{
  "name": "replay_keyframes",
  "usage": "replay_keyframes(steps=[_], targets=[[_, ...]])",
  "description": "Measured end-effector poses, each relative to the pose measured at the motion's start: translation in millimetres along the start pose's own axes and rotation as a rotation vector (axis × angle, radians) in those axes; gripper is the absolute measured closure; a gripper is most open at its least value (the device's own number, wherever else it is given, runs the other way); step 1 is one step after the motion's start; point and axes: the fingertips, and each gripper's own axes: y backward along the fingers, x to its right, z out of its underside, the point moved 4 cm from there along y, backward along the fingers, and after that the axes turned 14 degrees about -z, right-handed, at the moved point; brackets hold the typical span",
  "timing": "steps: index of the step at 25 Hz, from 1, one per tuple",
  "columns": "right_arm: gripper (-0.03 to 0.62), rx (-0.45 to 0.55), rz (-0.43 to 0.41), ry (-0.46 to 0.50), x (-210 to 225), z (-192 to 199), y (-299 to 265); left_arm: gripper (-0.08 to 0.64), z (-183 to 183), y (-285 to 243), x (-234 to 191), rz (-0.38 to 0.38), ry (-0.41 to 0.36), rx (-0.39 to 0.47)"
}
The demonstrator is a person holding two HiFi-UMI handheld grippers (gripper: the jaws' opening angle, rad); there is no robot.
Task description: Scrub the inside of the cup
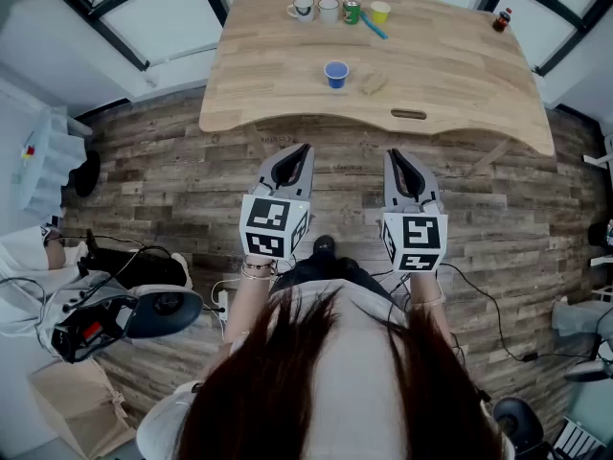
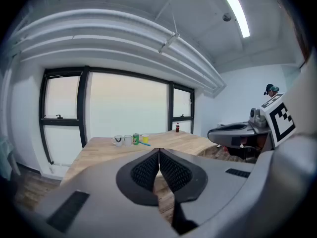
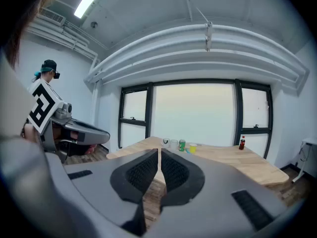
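room: wood-plank floor, windows behind, pale wooden table [image 1: 278, 94] ahead, well apart from both grippers | left gripper [image 1: 301, 153]: jaws pressed together, nothing held | small blue cup [image 1: 335, 74]: mid-table, upright, untouched; tan sponge-like block [image 1: 373, 83] just beside | right gripper [image 1: 396, 156]: jaws together, nothing held | progress: not started; approach, grasp and scrub all left

Blue cup [image 1: 335, 74], upright, on wooden table [image 1: 460, 65]

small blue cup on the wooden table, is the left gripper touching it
Apart. The head view shows the left gripper, jaws shut and empty, over the plank floor short of the wooden table, while the small blue cup stands mid-table.
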Motion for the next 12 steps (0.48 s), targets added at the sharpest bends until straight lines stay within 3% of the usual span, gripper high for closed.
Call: replay_keyframes(steps=[12], targets=[[0.548,-0.005,0.052,-0.039,1.7,-10.5,-50.9,0.546,-1.9,-45.1,-41.7,0.067,0.002,-0.001]])
